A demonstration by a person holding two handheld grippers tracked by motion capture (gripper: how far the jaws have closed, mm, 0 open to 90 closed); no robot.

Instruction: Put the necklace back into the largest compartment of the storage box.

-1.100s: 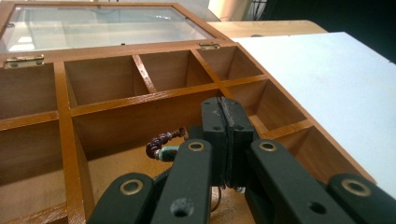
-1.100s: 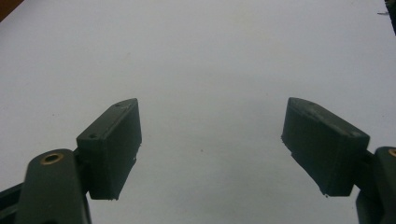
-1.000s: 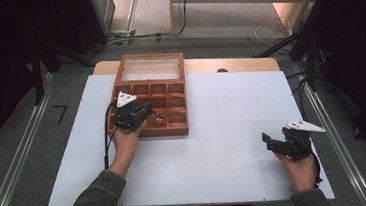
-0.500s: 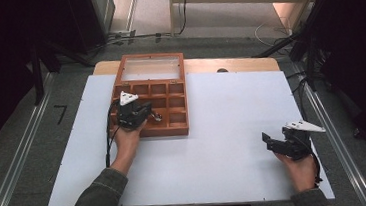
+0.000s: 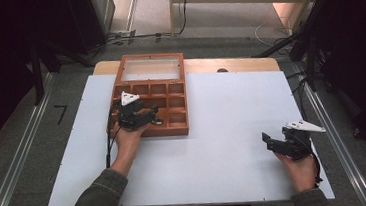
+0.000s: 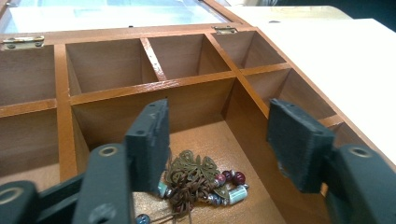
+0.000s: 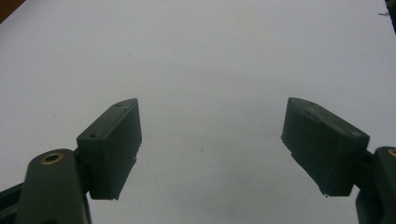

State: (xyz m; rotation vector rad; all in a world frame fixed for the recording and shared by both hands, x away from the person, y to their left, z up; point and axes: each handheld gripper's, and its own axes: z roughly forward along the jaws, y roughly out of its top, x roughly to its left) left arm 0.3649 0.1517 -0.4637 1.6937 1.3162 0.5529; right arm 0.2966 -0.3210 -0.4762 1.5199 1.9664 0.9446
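Two grippers: left gripper (image 5: 144,117) hangs over the near row of the box (image 5: 178,128); right gripper (image 5: 277,144) rests well apart at the board's (image 5: 215,145) right side.
Left jaws: spread wide, nothing between them, tips just inside the rim of a near compartment in the left gripper view.
Right jaws: also spread, holding nothing, aimed at bare white board.
Jewellery (image 6: 196,179): a tangle of bronze filigree, cord and red and pale-blue beads on the floor of that compartment, below and between the left jaws, nearer the left-hand one.
Box: wooden, many cells, glass lid (image 5: 152,68) laid open toward the far side; the other cells in view look empty.
Step, as I judge it: picking the jewellery out with the left gripper.
How to do it well: centre the jaws over the bronze leaf, go down till the pads near the floor, then close slowly so loose beads are gathered, not pushed aside.
Risk: the dividers stand close, so a tilted jaw may catch the wall; strands may trail and snag on lifting.
Right gripper's use: could steady the box if it slides.
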